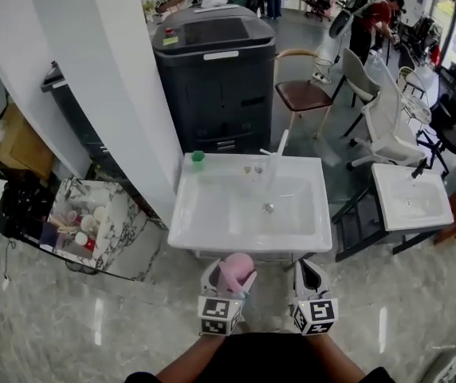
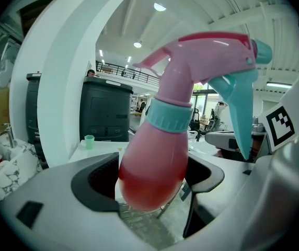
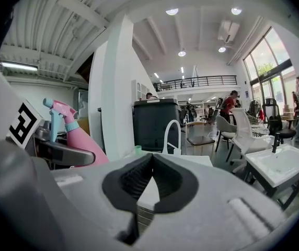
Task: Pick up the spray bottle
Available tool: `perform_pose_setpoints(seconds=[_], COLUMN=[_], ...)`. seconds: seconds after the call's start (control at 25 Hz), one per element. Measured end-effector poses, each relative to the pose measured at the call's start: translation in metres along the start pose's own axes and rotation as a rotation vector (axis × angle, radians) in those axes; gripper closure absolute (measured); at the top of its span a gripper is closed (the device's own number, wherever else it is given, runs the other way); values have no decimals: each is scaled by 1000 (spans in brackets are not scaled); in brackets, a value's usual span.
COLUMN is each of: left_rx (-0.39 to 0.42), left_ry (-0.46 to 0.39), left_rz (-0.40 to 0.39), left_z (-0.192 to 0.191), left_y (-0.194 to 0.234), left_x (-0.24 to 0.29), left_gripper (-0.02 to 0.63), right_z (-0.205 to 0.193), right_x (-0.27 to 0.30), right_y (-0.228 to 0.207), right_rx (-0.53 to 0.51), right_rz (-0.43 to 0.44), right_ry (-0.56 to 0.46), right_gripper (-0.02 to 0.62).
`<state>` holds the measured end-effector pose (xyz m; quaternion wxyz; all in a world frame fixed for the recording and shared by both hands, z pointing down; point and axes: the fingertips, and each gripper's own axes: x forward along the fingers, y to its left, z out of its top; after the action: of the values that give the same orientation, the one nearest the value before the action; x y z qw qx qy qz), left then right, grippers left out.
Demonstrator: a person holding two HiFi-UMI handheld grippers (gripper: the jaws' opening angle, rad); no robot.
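Observation:
A pink spray bottle with a teal collar and teal trigger fills the left gripper view, clamped between the dark pads of my left gripper. From the head view the bottle shows as a pink top held in the left gripper, just in front of the white sink's near edge. My right gripper hangs beside it with nothing in it; in its own view the right gripper has its pads closed together. The bottle shows at that view's left.
A white sink with a white tap and a small green cup stands straight ahead. Behind it are a black cabinet and a white pillar. Chairs and a second basin stand right; a marble bin is at left.

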<state>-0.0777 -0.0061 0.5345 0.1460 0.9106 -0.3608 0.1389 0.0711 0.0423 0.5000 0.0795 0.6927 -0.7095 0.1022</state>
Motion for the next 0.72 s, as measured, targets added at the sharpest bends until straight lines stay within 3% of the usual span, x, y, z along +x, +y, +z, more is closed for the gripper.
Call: perform_pose_setpoints(seconds=[0.72], left_rx=[-12], left_ry=[36], left_rz=[-9], left_z=[-7], left_y=[-31], left_x=[-3], left_gripper=[218], right_z=[-7], right_x=[-36], right_y=[-10], right_rx=[23], right_rz=[-4], right_ry=[1], right_gripper=[598])
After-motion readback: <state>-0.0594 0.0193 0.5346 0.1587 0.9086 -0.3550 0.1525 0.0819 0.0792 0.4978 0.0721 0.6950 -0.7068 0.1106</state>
